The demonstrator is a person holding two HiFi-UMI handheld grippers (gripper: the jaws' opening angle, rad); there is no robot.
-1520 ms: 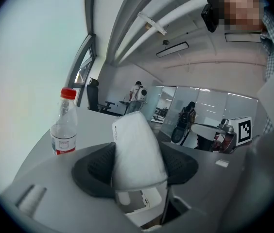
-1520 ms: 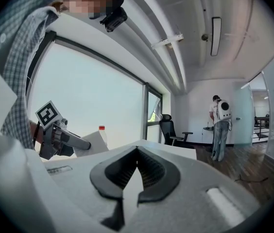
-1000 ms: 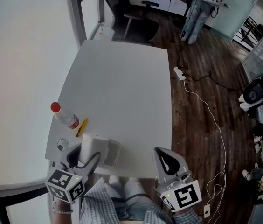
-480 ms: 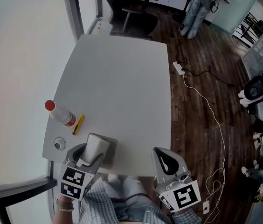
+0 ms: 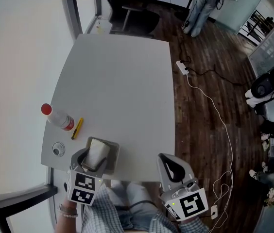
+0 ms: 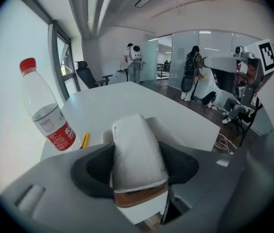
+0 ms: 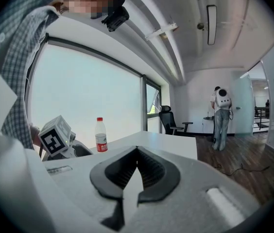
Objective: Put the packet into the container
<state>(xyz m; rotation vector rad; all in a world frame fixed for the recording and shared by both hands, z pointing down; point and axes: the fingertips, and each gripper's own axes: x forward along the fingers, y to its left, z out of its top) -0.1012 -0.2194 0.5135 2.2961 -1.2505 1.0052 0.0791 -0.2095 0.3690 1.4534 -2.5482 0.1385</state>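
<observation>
A white packet (image 5: 97,154) with a brown end sits between the jaws of my left gripper (image 5: 94,160), its far end inside the clear square container (image 5: 114,148) at the table's near edge. In the left gripper view the black pads touch both sides of the packet (image 6: 134,154), and the container's rim (image 6: 176,131) shows behind it. The jaws of the left gripper (image 6: 136,165) are opening. My right gripper (image 5: 172,169) hangs off the table's near edge, to the right of the container, shut and empty. Its pads meet at the tips in the right gripper view (image 7: 136,171).
A water bottle (image 5: 57,118) with a red cap lies left of the container, with a yellow pen (image 5: 76,128) beside it and a small round lid (image 5: 57,149) nearer me. The white table (image 5: 122,81) stretches away. A chair (image 5: 137,13) and a standing person (image 5: 200,6) are beyond it.
The left gripper has swung the packet to the right, from beside the container to over and into it. The right gripper has stayed where it was.
</observation>
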